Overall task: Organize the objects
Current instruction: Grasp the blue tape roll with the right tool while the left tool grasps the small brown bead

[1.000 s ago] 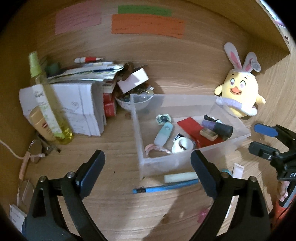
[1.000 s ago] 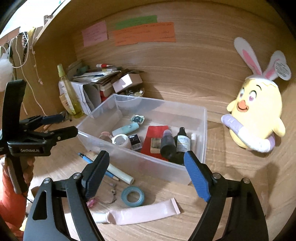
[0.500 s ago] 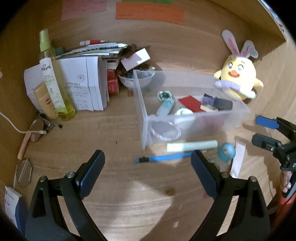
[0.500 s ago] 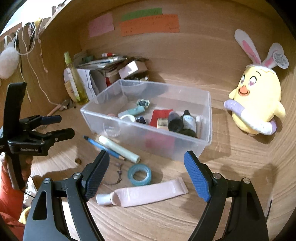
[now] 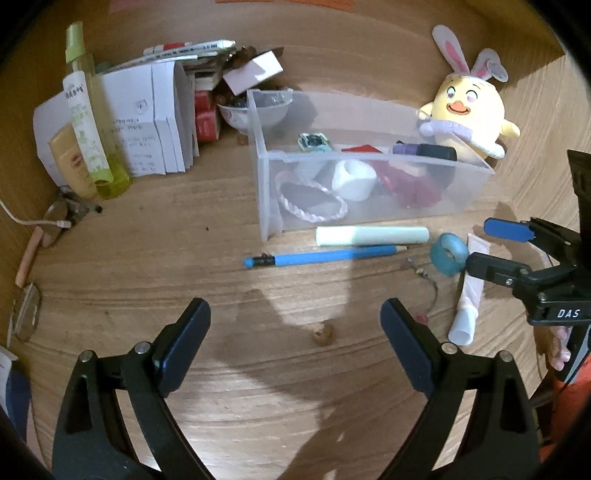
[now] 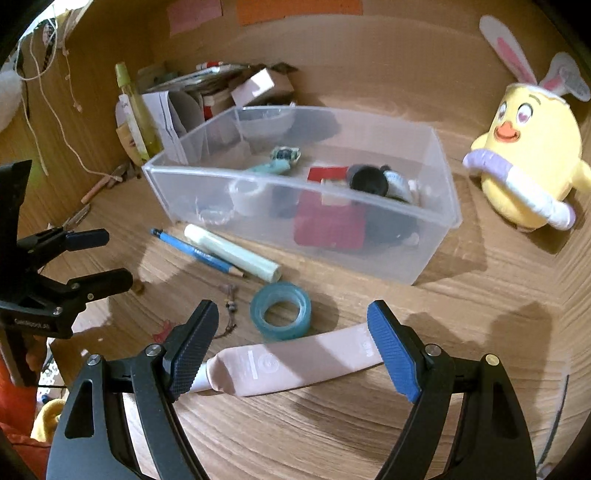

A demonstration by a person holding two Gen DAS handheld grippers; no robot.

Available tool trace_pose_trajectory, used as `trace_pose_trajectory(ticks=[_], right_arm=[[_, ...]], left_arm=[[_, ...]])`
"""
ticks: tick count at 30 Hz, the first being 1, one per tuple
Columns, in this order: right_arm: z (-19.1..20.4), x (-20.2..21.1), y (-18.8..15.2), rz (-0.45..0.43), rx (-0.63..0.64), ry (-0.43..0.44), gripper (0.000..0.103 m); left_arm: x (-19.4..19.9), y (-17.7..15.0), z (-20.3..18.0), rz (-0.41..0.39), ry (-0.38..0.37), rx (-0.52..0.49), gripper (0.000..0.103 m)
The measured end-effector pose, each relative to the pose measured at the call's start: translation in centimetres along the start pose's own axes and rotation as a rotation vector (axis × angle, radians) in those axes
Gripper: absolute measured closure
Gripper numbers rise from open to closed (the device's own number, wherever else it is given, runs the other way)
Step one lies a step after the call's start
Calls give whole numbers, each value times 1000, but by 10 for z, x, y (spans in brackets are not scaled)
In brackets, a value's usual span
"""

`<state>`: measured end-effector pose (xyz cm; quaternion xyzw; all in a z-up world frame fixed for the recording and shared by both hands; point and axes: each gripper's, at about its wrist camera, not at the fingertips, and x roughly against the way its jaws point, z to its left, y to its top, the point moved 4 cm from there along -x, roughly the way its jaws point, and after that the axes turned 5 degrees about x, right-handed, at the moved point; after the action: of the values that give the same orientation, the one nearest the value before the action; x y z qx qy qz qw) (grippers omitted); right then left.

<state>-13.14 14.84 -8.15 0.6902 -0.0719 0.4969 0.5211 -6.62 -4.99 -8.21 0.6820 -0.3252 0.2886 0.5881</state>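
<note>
The wooden desk (image 5: 155, 266) carries a clear plastic bin (image 6: 436, 221) of small items, a yellow bunny-eared plush (image 6: 532, 162) to its right. Both grippers tilt steeply down over the desk. The right gripper (image 6: 291, 347) stands released, spread over a pink tube (image 6: 295, 363) lying flat, not touching it. The left gripper (image 5: 295, 332) is released, empty above bare wood. In front of the bin lie a pale stick (image 5: 371, 235), a blue pencil (image 5: 325, 256) and a teal tape roll (image 6: 281, 310).

Wood-grain desk (image 5: 155, 280) and back panel (image 6: 388, 55), coloured paper notes (image 6: 297, 6), perhaps daylight upper left.
</note>
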Motion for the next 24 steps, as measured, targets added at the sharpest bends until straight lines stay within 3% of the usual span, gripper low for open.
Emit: trace_pose_trajectory(ticks=[3, 4, 7, 16, 20, 24], right_arm=[[3, -5, -1, 11, 7, 3, 24], [4, -7, -2, 15, 15, 0, 29], [10, -14, -3, 38, 38, 9, 43], [15, -21, -4, 56, 59, 11, 67], [15, -22, -4, 52, 61, 7, 67], [16, -23, -4, 48, 63, 5, 67]], left_arm=[[-1, -4, -3, 10, 0, -14, 24], [-3, -5, -4, 16, -1, -20, 28], [-3, -10, -8, 17, 2, -41, 32], [-9, -17, -14, 41, -3, -61, 53], [-8, -17, -15, 34, -8, -71, 68], [-7, -19, -17, 28, 2, -95, 77]])
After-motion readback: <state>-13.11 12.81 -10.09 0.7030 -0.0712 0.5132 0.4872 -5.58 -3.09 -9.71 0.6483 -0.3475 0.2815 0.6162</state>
